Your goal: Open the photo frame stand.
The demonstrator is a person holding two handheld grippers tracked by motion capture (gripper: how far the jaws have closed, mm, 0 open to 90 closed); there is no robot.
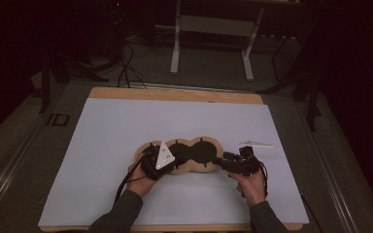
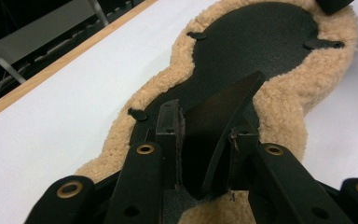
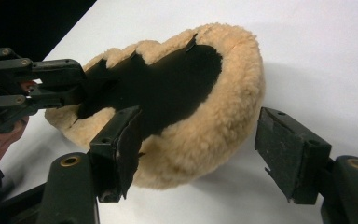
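Overhead first: a white sheet [image 1: 126, 145] covers a wooden table [image 1: 175, 93], and a peanut-shaped fleece pad [image 1: 209, 143], tan pile around a black inner face, lies near the middle, toward the near edge. Left hand [image 1: 138, 182] brings the left gripper [image 1: 151, 162] in at the pad's left end; its grey three-cornered plate [image 1: 165, 156] sits on top. Right hand [image 1: 250, 184] holds the right gripper [image 1: 219, 161] at the pad's right end. A small pale object [image 1: 256, 143] lies on the sheet just beyond the right gripper; too small to identify. A white metal frame [image 1: 213, 29] stands on the floor past the far edge.

Left gripper view: jaws narrow, pinching a raised fold of the pad's black lining [image 2: 223, 105]. Fleece rim [image 2: 279, 102] runs around the black face, which stretches away across the sheet. Small black tabs [image 2: 324, 44] sit at the rim.

Right gripper view: jaws wide, one on each side of the pad's near lobe [image 3: 214, 135], the left pad [image 3: 128, 149] at the black inner edge, the right one clear of the fleece. The lobe's end is curled upward off the sheet. Farther off, at left, the other gripper [image 3: 81, 88] grips the pad's far end, fingers [image 3: 0, 140] visible beneath.
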